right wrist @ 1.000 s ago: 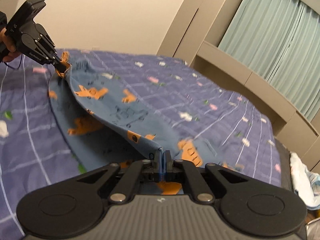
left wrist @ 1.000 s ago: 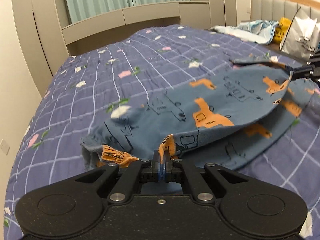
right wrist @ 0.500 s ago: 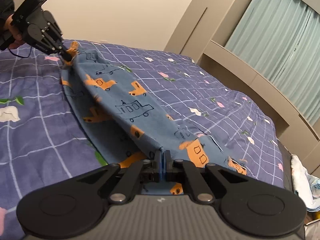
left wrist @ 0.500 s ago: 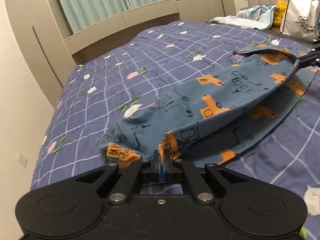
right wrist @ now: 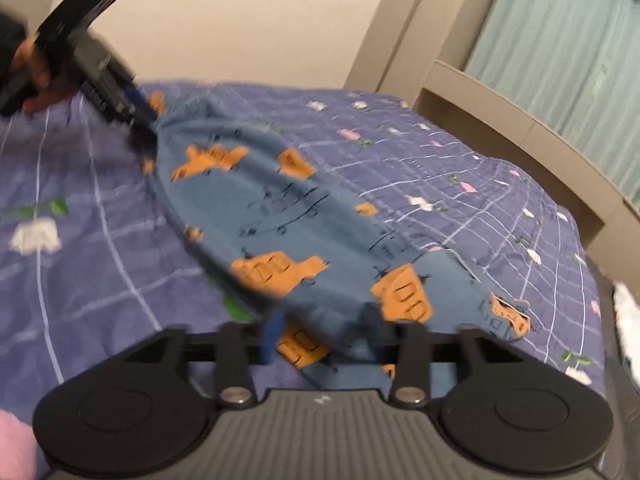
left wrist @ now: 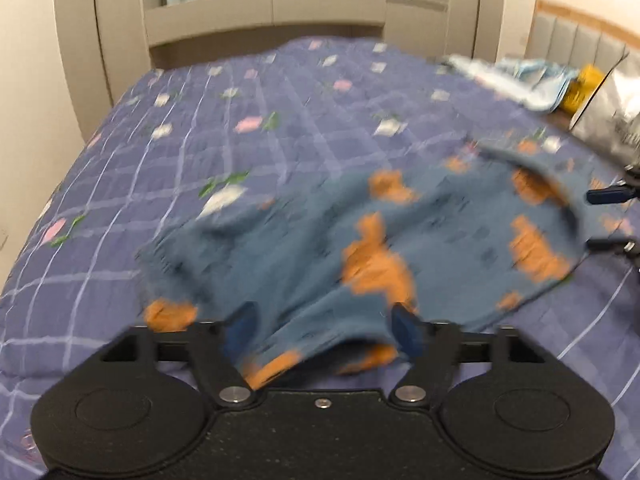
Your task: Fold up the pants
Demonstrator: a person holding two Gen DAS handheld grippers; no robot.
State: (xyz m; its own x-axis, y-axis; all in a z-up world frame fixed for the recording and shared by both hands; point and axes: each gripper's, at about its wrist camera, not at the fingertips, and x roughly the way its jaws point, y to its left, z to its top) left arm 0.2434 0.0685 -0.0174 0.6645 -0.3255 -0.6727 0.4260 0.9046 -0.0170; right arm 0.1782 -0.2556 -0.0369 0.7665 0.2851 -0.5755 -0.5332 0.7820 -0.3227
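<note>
I see the blue cotton pants printed with orange vehicles (left wrist: 360, 240) lying folded on the purple checked quilt with small flowers (left wrist: 200, 120), stretched between my two claws. My left gripper (left wrist: 324, 328) has just been opening; its blue-padded fingers (left wrist: 404, 332) stand wide, with one end of the pants loose between them. My right gripper (right wrist: 320, 336) has also just opened about halfway, the other end lying slack between its jaws. Beyond the left claw, to its right, are a white bag (left wrist: 608, 120) and crumpled pale cloth (left wrist: 516, 76).
</note>
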